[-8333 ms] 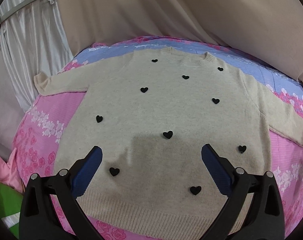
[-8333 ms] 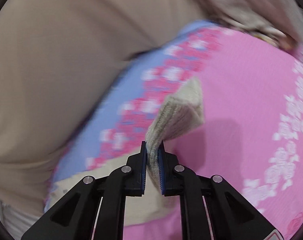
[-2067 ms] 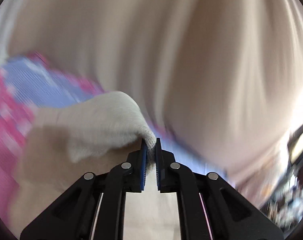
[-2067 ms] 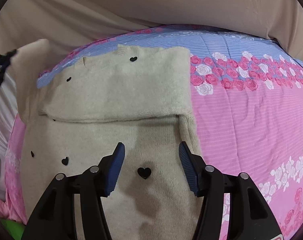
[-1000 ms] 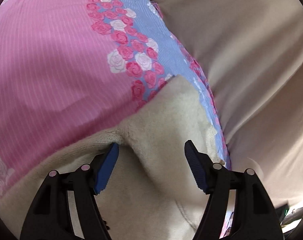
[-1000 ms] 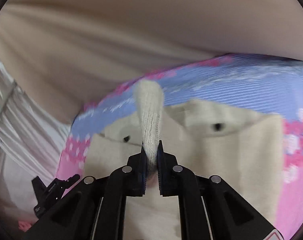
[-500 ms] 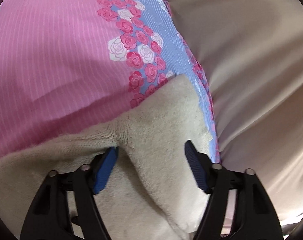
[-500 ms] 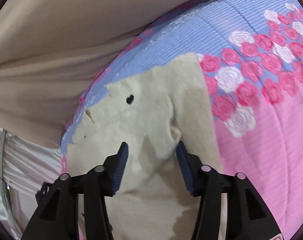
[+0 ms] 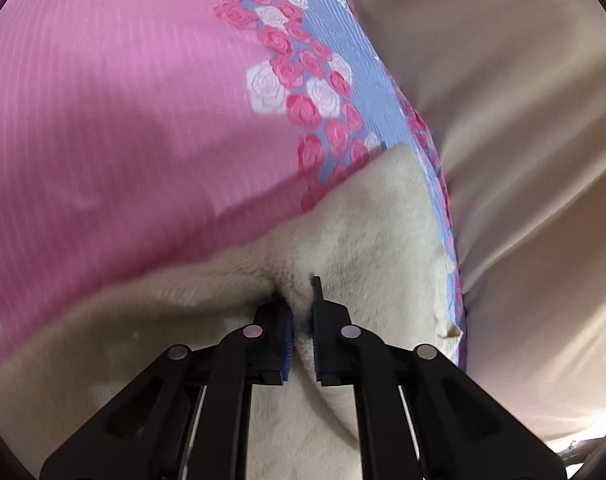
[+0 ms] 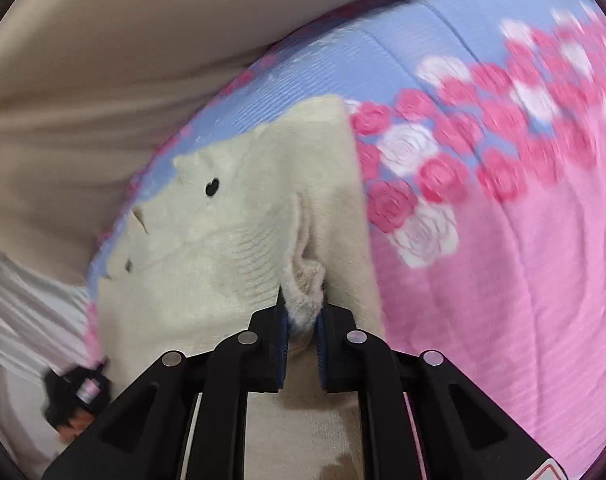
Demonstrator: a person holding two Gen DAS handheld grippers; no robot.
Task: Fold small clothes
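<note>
A cream knit sweater with small black hearts lies on the pink and blue floral bedspread, its sleeves folded in over the body. My right gripper is shut on a pinched fold of the sweater near its right edge. In the left wrist view the sweater fills the lower middle. My left gripper is shut on a bunched fold of it, close to the bedspread.
Beige fabric rises behind the bed, also in the right wrist view. A pale grey curtain hangs at the far left. The other gripper's black tip shows at the lower left of the right wrist view.
Half a second ago both grippers were open over the sweater. Now both have closed and each pinches a fold of the knit.
</note>
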